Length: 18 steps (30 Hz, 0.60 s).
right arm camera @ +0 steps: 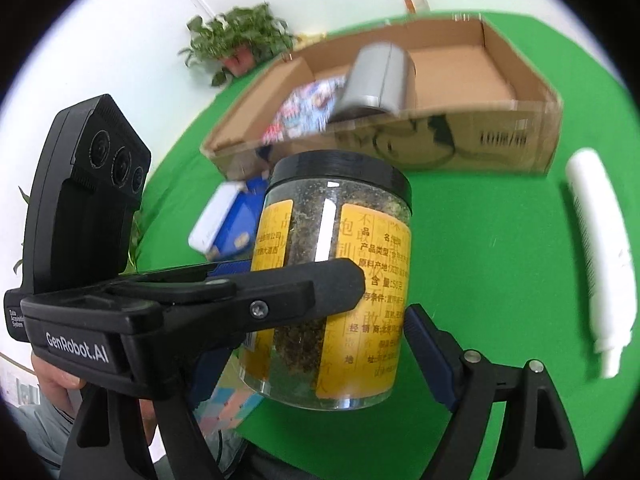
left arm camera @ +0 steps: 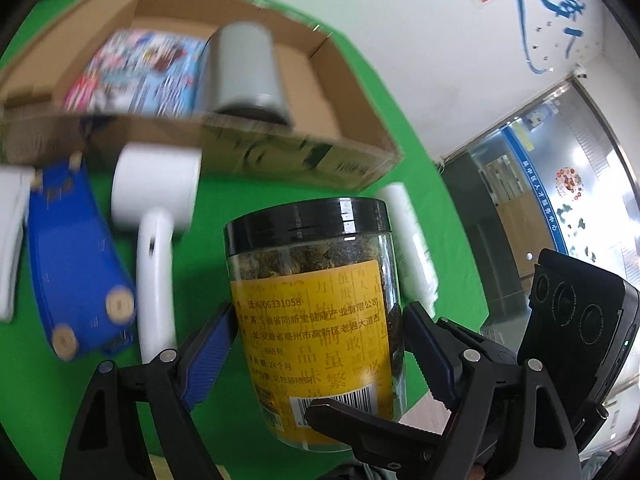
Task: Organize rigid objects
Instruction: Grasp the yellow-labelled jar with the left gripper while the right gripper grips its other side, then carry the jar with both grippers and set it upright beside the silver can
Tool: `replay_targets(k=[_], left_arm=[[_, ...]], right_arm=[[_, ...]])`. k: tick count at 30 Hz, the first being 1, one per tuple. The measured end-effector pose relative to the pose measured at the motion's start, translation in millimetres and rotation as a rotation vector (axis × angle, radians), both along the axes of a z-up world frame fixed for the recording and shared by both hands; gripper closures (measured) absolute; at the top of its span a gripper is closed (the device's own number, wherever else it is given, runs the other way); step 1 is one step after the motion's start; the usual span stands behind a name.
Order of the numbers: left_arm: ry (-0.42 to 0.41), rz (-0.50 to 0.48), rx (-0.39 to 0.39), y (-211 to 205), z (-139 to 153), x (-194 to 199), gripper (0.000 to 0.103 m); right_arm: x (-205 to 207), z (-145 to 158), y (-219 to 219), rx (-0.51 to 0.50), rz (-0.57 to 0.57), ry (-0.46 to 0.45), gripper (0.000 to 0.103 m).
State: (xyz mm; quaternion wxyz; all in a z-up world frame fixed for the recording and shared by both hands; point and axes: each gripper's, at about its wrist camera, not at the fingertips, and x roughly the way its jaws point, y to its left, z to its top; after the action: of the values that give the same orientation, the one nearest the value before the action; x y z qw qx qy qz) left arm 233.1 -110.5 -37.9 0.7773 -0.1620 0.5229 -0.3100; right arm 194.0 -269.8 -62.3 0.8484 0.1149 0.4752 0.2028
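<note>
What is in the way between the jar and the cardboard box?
Nothing visible blocks the jar on its way to the cardboard box. Only the box's near wall must be cleared, and a grey can already lies inside, with open floor beside it.

"GenRobot.AI" on the left gripper [right arm camera: 304,292] body; "4006331058" and "24个月" on the jar [left arm camera: 316,320] label.
</note>
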Motion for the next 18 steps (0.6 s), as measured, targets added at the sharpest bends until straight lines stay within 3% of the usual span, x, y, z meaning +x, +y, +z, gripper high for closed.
replay_targets(k=[11,18], left_arm=[[-0.169,-0.045,0.004,-20,86,47,0.022],[-0.181,-0.051,0.020,-44,118,104,0.022]], right_arm=[[50,59,-21,-0.030,-0.019,-0.153,0.021],[111,80,-36,-0.060,0.010,-0.157,0.021]])
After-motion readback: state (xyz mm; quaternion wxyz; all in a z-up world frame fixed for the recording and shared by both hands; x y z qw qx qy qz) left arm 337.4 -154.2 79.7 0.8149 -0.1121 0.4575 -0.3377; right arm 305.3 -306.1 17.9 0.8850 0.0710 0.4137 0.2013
